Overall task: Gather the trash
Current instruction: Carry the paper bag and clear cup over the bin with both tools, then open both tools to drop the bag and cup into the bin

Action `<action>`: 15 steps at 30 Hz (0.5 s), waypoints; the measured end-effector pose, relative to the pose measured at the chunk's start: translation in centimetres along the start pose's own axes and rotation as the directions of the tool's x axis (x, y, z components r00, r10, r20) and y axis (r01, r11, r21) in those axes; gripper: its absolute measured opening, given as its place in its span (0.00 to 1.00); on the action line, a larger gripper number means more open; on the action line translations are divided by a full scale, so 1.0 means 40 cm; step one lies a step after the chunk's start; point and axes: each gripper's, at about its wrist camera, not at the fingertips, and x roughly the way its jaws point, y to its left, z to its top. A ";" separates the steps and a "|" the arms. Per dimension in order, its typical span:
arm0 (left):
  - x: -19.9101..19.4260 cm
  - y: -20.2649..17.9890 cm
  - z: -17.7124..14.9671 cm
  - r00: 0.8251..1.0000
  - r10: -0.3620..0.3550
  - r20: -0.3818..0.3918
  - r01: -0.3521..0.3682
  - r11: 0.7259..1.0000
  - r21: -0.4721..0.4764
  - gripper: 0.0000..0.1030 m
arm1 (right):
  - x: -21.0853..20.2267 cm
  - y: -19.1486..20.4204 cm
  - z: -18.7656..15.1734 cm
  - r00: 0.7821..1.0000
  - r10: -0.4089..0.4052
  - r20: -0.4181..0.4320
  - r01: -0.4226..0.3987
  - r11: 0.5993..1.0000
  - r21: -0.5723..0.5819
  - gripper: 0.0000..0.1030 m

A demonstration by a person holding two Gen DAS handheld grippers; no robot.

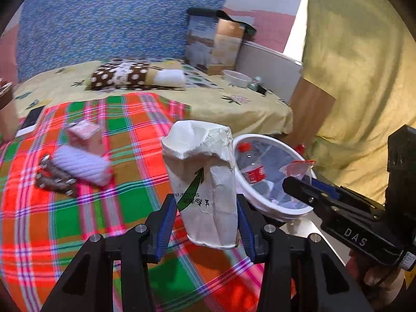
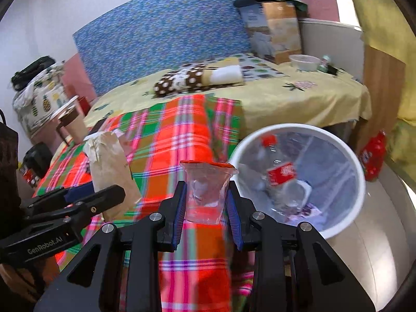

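Left gripper clenched on a crumpled white paper cup, blue pads pressing both sides near its base, cup upright with dented top, green arrow and printed text on its side; it hangs over the plaid blanket just beside the white trash bin. Right gripper grasping a clear plastic cup with a red rim strip, cup upright between the blue pads, held above the blanket edge next to the bin. From the left wrist view the right gripper reaches over the bin's rim with the clear cup at its tip. From the right wrist view the left gripper shows at lower left with the paper cup looking brownish. Bin sits on the floor against the bed side, lined with a clear bag, inside lies a plastic bottle with red cap and red label plus some small scraps. On the blanket: pink small box, white ribbed roll, dark snack wrappers, all close together; a phone near the far left edge. Further back a polka-dot pillow on the yellow sheet, a white bowl, and a printed paper bag against the blue headboard. Red bottle on the floor right of the bin
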 end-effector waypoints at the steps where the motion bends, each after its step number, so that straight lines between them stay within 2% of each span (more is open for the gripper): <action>1: 0.012 -0.013 0.003 1.000 -0.011 -0.004 0.011 1.000 0.008 0.44 | -0.001 -0.009 -0.002 1.000 -0.007 -0.001 0.007 1.000 0.006 0.32; 15: 0.164 -0.152 0.050 0.990 -0.130 -0.059 0.134 0.988 0.071 0.44 | 0.007 -0.148 -0.009 0.995 -0.102 -0.022 0.104 0.989 0.103 0.32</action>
